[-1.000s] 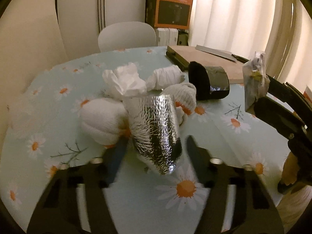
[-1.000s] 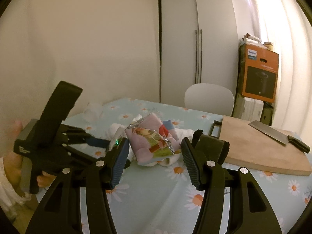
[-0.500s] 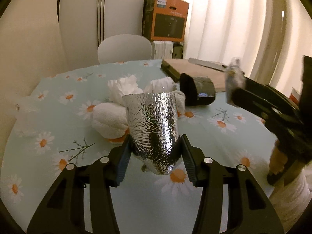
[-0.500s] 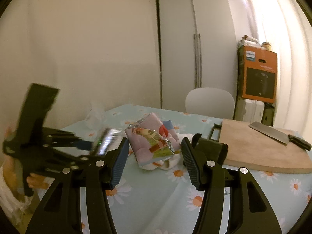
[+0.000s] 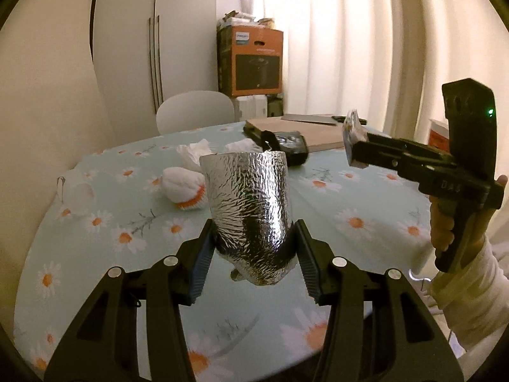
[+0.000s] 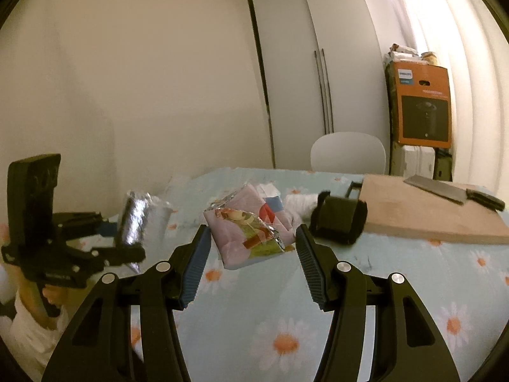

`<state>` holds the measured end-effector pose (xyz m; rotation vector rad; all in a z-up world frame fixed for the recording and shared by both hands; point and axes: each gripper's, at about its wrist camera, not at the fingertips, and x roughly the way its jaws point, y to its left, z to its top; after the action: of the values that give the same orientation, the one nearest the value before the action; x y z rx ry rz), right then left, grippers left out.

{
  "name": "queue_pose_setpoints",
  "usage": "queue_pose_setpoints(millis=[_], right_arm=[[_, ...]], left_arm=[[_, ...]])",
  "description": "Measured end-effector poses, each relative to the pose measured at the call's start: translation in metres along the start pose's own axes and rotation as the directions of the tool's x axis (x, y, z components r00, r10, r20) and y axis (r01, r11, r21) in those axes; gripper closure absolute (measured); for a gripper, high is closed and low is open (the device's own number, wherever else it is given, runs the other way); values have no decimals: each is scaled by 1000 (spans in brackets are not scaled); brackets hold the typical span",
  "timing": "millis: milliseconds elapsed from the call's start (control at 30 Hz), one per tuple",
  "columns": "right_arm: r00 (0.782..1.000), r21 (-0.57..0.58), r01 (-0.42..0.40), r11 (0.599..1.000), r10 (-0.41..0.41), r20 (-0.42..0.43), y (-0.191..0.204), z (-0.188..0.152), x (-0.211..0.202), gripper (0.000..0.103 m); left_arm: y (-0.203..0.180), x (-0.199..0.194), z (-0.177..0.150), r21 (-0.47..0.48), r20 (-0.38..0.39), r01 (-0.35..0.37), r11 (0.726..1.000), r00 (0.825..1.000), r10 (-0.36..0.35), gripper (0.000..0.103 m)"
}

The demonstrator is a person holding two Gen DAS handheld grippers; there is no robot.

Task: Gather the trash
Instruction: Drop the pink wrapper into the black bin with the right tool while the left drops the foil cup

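My left gripper (image 5: 253,254) is shut on a crinkled silver foil pouch (image 5: 249,210), held above the near part of the daisy tablecloth (image 5: 95,222). In the right wrist view that pouch (image 6: 140,219) shows at the left in the left gripper (image 6: 122,238). My right gripper (image 6: 253,250) is shut on a pink printed snack wrapper (image 6: 251,229), lifted over the table. The left wrist view shows the right gripper (image 5: 351,149) at the right, pinching the wrapper (image 5: 351,127) edge-on. Crumpled white tissues (image 5: 184,184) lie mid-table.
A black curved holder (image 6: 338,221) lies beside a wooden cutting board (image 6: 423,213) with a cleaver (image 6: 445,191) on it. A white chair (image 5: 195,109), tall white cupboards and an orange box (image 5: 254,60) stand behind the table. A person's hand and white sleeve (image 5: 461,273) hold the right gripper.
Both grippers drew back from the tissue pile with their loads. The left one rose and pulled away with the foil pouch; the right shifted sideways with the wrapper.
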<state>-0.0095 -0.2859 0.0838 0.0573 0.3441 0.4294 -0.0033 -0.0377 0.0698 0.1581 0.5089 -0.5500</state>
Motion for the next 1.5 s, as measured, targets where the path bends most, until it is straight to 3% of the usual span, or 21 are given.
queue_pose_setpoints(millis=[167,367,500,667,767,800,833,867,900,1133,1500], right_arm=[[999,-5,-11,1000,10,-33,15,-29,-31,51],[994,6,-67,998,67,-82,31,-60,-67,51],[987,7,-96,995,96,-129,41,-78,-84,51],[975,-12,-138,990,133,-180,59,-98,-100,51],[967,-28,-151,988,142,-213,69,-109,-104,51],[968,-36,-143,989,132,-215,70,-110,-104,50],[970,-46,-127,991,115,-214,72,-113,-106,39],[974,-51,-111,993,99,-205,73,-114,-108,24],[977,-51,-105,993,94,-190,72,-113,-109,20],[985,27,-71,997,74,-157,50,-104,-108,16],[989,87,59,994,-47,-138,13,-67,-86,16]], left_arm=[[-12,-26,-26,28,17,36,999,999,-37,52],[-33,-55,-56,112,37,-13,994,999,9,52],[-44,-63,-71,139,-11,51,989,999,-50,52],[-56,-61,-92,151,-115,139,979,986,-122,52],[-60,-64,-101,160,-127,168,973,981,-149,52],[-60,-66,-103,164,-117,174,971,981,-156,46],[-61,-70,-106,169,-92,167,971,984,-153,38],[-61,-73,-108,173,-68,153,973,987,-143,18],[-61,-75,-106,173,-46,139,975,990,-133,8],[-45,-81,-95,93,43,141,986,988,-145,6],[-26,-74,-75,11,59,39,999,997,-40,6]])
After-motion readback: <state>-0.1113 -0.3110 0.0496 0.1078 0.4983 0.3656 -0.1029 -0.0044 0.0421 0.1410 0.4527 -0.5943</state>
